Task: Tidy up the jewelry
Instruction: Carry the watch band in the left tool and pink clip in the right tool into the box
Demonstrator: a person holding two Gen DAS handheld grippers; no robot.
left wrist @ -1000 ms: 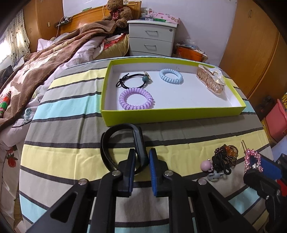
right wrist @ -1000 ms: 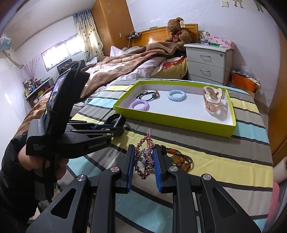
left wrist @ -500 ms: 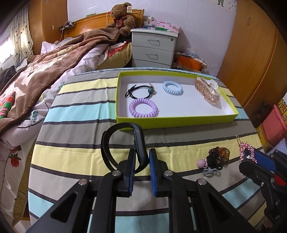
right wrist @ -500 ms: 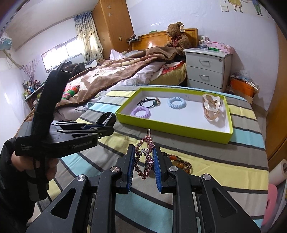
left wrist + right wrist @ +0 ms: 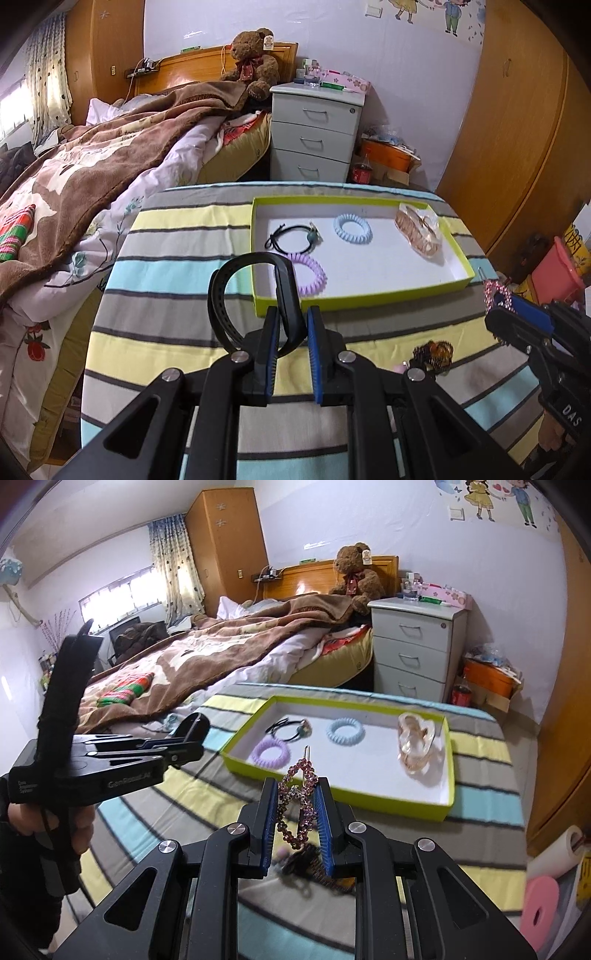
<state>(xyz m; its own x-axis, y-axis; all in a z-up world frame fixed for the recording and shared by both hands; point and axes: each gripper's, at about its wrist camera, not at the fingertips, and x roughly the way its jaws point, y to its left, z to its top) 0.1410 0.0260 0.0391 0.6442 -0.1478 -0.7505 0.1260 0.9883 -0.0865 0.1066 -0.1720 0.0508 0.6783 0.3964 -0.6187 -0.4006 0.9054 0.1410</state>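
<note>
My left gripper [image 5: 290,325] is shut on a black band [image 5: 236,291] and holds it above the striped table, near the front of the yellow-green tray [image 5: 354,295]. My right gripper [image 5: 295,805] is shut on a pink rhinestone hair clip [image 5: 297,805], lifted above the table before the tray [image 5: 332,794]. The tray holds a purple coil tie [image 5: 308,275], a black hair tie [image 5: 291,238], a blue coil tie [image 5: 352,229] and a clear claw clip [image 5: 419,230]. A pile of beaded jewelry [image 5: 432,352] lies on the table.
The striped table [image 5: 166,280] stands beside a bed [image 5: 74,184] on the left. A grey nightstand [image 5: 314,133] stands behind the table. A wooden wardrobe [image 5: 517,129] is at the right. The right gripper shows at the right edge of the left wrist view [image 5: 498,299].
Both grippers have risen and pulled back from the table with their items still held. The tray now looks smaller and farther away.
</note>
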